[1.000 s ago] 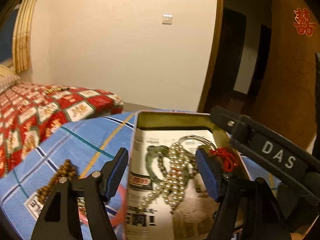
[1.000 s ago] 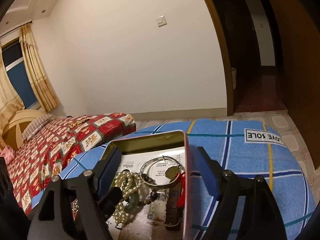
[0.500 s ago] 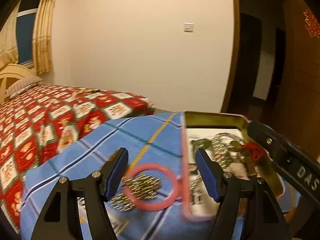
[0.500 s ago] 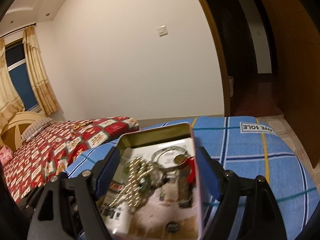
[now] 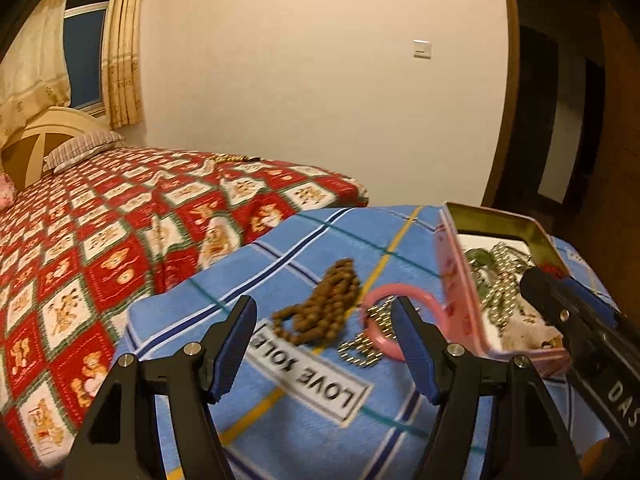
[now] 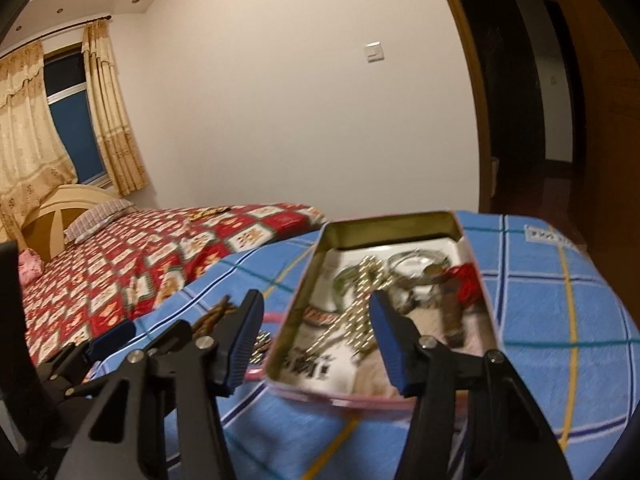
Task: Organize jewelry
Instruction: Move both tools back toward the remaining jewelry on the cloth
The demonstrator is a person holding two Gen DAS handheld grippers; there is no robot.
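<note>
Since the earlier frames both views have swung left: the tin (image 5: 500,280) that filled the left wrist view now sits at its right edge, and the brown bead string (image 5: 324,312) and pink bangle (image 5: 400,320) have come into sight.

A blue checked cloth (image 5: 320,400) with a "LOVE SOLE" label carries everything; behind it lies a bed (image 5: 120,220) under a red patterned cover. In the left wrist view the right gripper's arm crosses in front of the tin's near right corner.

The tin is open, pink outside and gold inside. It holds a pearl string (image 6: 356,320), a silver bangle (image 6: 416,264), a green piece and something with red thread (image 6: 464,280), all motion-blurred. The brown beads lie in a heap on the cloth left of the tin; the pink bangle lies just beside the tin over a small pearly chain (image 5: 360,348).

The left gripper (image 5: 324,344) points downward over the beads, fingers wide, nothing between them. The right gripper (image 6: 316,340) hangs over the tin's near left wall, its fingers closing, pads not pressing on it.
</note>
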